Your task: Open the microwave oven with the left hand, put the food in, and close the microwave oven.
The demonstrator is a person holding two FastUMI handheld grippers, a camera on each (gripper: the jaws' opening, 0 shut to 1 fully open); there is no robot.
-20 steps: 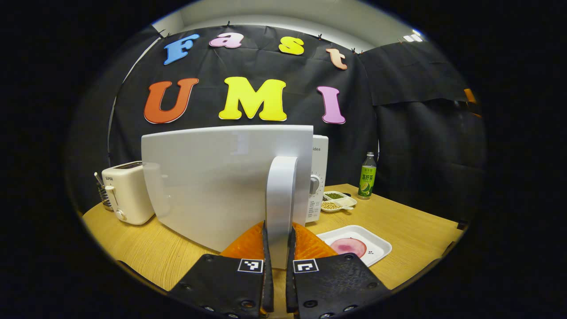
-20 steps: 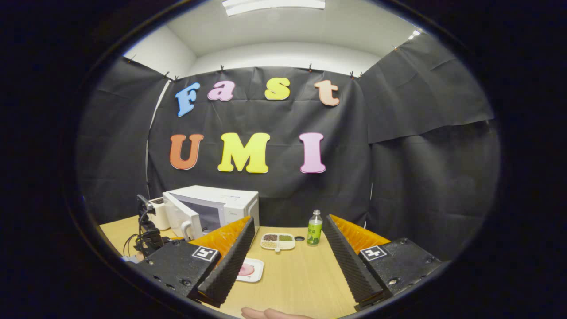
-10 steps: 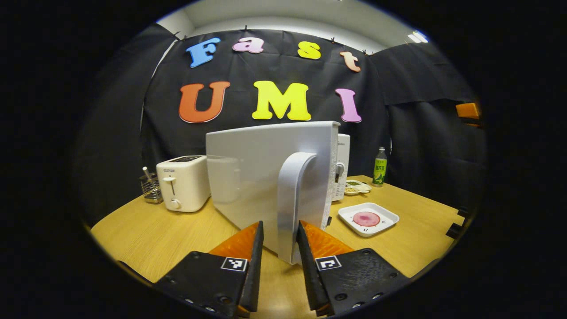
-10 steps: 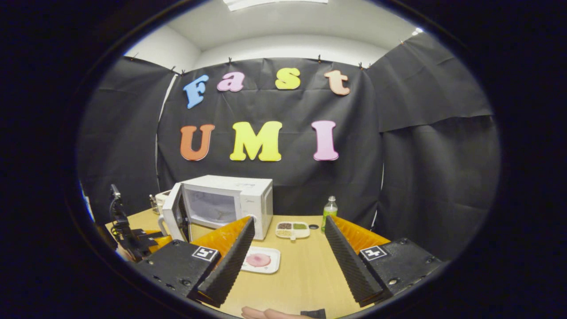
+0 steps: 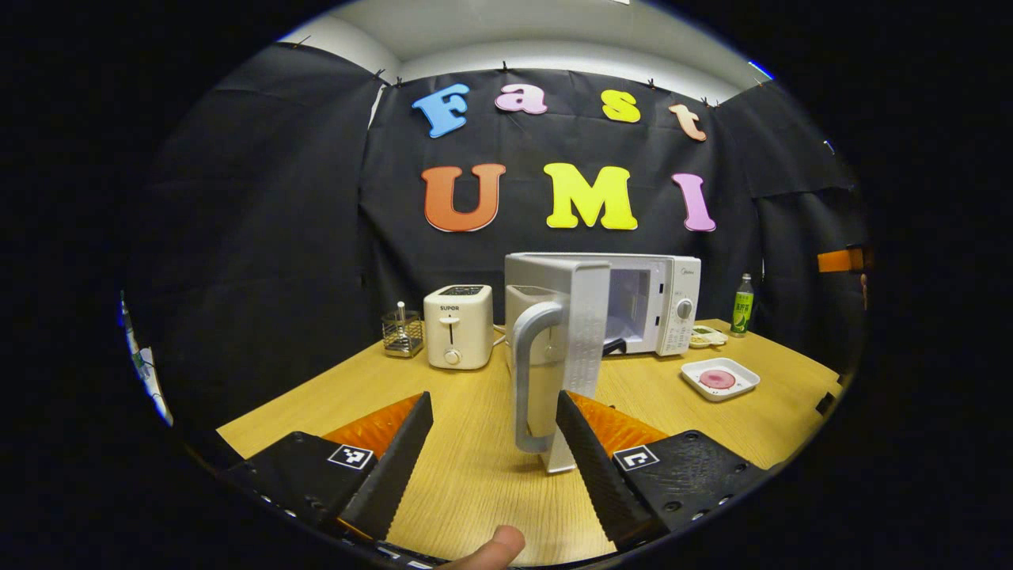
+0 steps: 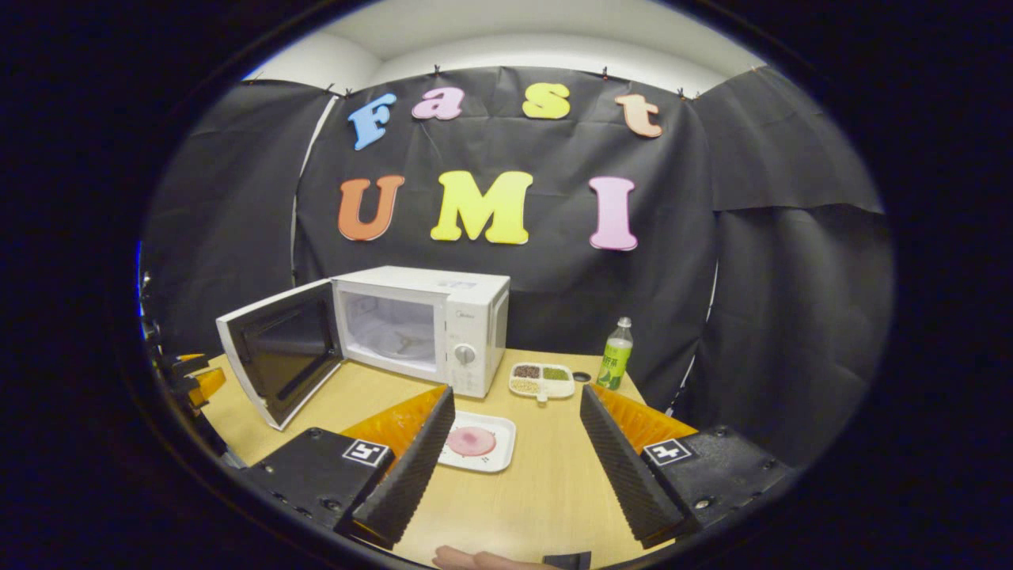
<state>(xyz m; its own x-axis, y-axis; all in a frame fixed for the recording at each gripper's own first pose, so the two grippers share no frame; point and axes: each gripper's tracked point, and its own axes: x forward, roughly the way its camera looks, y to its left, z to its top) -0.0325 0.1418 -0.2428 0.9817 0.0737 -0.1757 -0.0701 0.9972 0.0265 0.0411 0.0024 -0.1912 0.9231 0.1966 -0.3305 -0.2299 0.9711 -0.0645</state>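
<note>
One toaster [image 5: 458, 325] stands beside the microwave [image 5: 649, 302].

Glossy white plastic microwave [image 6: 423, 328], matt wood-grain table [image 6: 546, 483], wire-metal rack [image 5: 401, 333].

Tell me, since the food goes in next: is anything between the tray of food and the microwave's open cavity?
Nothing visible. The tray of food lies on bare table in front of the microwave, whose door is swung wide left, off that path. The right gripper is open above it.
</note>
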